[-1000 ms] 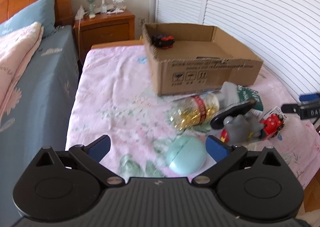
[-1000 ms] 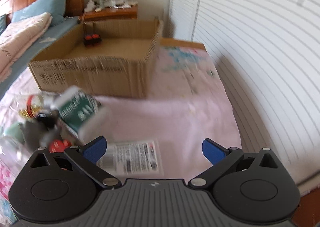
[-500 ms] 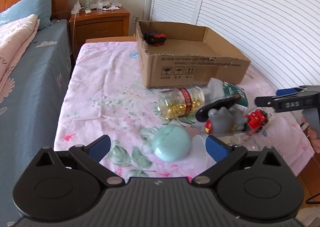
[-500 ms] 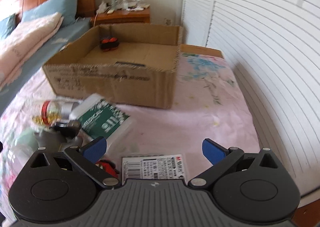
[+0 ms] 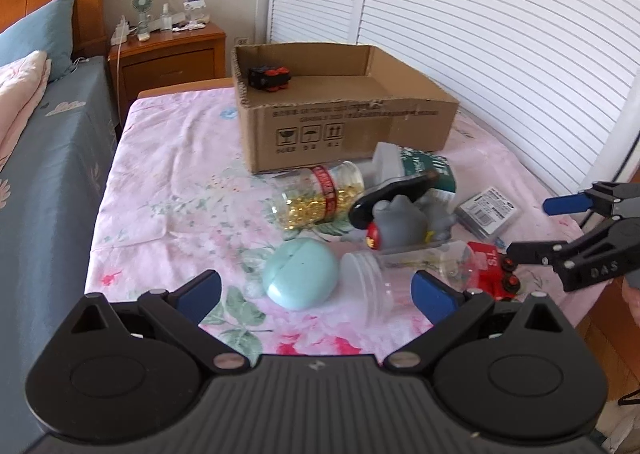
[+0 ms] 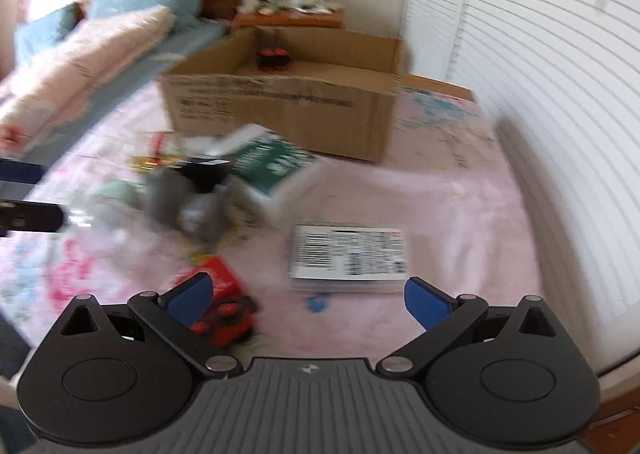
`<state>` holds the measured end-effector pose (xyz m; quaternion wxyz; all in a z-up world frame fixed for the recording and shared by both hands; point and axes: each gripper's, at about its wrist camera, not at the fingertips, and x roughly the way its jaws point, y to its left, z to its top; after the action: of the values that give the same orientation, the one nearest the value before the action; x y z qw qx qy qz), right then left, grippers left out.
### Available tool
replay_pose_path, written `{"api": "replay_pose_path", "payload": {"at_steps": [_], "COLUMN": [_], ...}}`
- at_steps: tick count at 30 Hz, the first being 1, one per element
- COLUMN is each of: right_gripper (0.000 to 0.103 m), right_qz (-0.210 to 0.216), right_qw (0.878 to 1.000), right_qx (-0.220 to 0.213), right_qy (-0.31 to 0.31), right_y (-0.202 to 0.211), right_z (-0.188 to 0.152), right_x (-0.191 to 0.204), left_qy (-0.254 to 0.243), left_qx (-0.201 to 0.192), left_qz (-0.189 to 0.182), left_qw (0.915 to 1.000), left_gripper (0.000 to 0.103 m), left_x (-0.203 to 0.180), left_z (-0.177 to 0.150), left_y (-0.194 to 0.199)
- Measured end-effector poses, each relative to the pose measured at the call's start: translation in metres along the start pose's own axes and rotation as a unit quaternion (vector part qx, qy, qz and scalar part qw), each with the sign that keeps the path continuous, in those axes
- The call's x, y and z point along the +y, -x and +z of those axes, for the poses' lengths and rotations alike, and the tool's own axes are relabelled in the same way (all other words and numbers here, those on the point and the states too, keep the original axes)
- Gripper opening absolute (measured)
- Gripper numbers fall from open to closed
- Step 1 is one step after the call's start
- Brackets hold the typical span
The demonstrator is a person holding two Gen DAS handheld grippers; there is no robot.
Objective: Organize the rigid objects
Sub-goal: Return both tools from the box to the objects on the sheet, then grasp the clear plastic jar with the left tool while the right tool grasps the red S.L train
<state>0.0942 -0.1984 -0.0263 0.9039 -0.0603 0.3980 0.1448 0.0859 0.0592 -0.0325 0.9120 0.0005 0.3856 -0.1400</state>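
Both claws stand wide open with nothing between their blue pads. Left gripper (image 5: pixel 316 294) hovers over the near edge of the pink flowered cloth (image 5: pixel 168 181), its fingers framing a mint-green oval case (image 5: pixel 300 272) and a clear jar (image 5: pixel 396 274) lying on its side; the right finger hides part of that jar. Right gripper (image 6: pixel 306 296) hangs above a red toy car (image 6: pixel 224 306), whose front is covered by the left pad (image 6: pixel 190 298). In the left wrist view the same car (image 5: pixel 490 268) is partly masked by the clear jar and by the right gripper coming in from the edge.

Beyond lies the pile: a grey rubbery toy (image 5: pixel 400 223) with a black piece across it, a bottle of yellow capsules (image 5: pixel 316 195) tipped over, a green-and-white packet (image 5: pixel 424 169) half buried behind the toy, and a flat labelled pack (image 6: pixel 348 254) lying apart on the cloth. The right wrist view is smeared by motion blur, so the pile's details and the pack's print cannot be read there.

Farther back sits the open cardboard box (image 5: pixel 344 125), holding a small black-and-red toy (image 5: pixel 269 77) in its far left corner. A bed (image 5: pixel 44 157) and a wooden nightstand (image 5: pixel 168 53) lie past the table.
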Motion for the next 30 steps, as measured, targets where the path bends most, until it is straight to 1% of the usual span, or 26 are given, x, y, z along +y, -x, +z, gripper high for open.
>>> {"api": "replay_pose_path", "payload": {"at_steps": [1, 3, 5, 8, 10, 13, 15, 18, 21, 23, 25, 30], "right_gripper": [0.103, 0.103, 0.103, 0.103, 0.103, 0.103, 0.103, 0.103, 0.103, 0.103, 0.103, 0.103], "right_qz": [0.014, 0.026, 0.028, 0.021, 0.016, 0.028, 0.027, 0.031, 0.034, 0.038, 0.040, 0.044], "right_qw": [1.000, 0.999, 0.999, 0.997, 0.997, 0.998, 0.998, 0.998, 0.998, 0.997, 0.997, 0.997], "right_qx": [0.000, 0.003, 0.012, 0.018, 0.026, 0.024, 0.019, 0.012, 0.000, -0.004, -0.007, -0.013], "right_qy": [0.005, 0.022, 0.045, 0.068, 0.068, 0.050, 0.052, 0.059, 0.062, 0.064, 0.066, 0.069], "right_y": [0.001, -0.005, -0.014, -0.026, -0.033, -0.034, -0.032, -0.030, -0.029, -0.028, -0.029, -0.029], "right_z": [-0.001, -0.003, -0.007, -0.014, -0.018, -0.022, -0.025, -0.029, -0.032, -0.033, -0.033, -0.034], "right_x": [0.004, 0.015, 0.027, 0.035, 0.032, 0.018, 0.013, 0.011, 0.010, 0.008, 0.008, 0.007], "left_qy": [-0.003, -0.008, -0.014, -0.025, -0.033, -0.039, -0.037, -0.028, -0.023, -0.023, -0.021, -0.026], "left_qx": [-0.001, -0.002, -0.001, 0.000, 0.003, 0.013, 0.029, 0.054, 0.067, 0.068, 0.071, 0.075], "left_qz": [-0.001, -0.003, -0.006, -0.010, -0.015, -0.017, -0.022, -0.043, -0.048, -0.052, -0.049, -0.021], "left_qw": [1.0000, 1.0000, 0.9999, 0.9996, 0.9993, 0.9990, 0.9987, 0.9972, 0.9963, 0.9961, 0.9960, 0.9966], "left_gripper": [0.101, 0.101, 0.101, 0.101, 0.101, 0.101, 0.101, 0.101, 0.101, 0.101, 0.101, 0.100], "left_x": [-0.002, -0.007, -0.011, -0.018, -0.023, -0.031, -0.036, -0.043, -0.051, -0.055, -0.059, -0.068], "left_z": [0.000, -0.001, -0.001, -0.001, -0.001, 0.001, 0.002, 0.001, 0.002, 0.004, 0.008, 0.012], "left_y": [0.001, 0.003, 0.005, 0.005, 0.004, -0.004, -0.010, -0.020, -0.029, -0.034, -0.039, -0.052]}}
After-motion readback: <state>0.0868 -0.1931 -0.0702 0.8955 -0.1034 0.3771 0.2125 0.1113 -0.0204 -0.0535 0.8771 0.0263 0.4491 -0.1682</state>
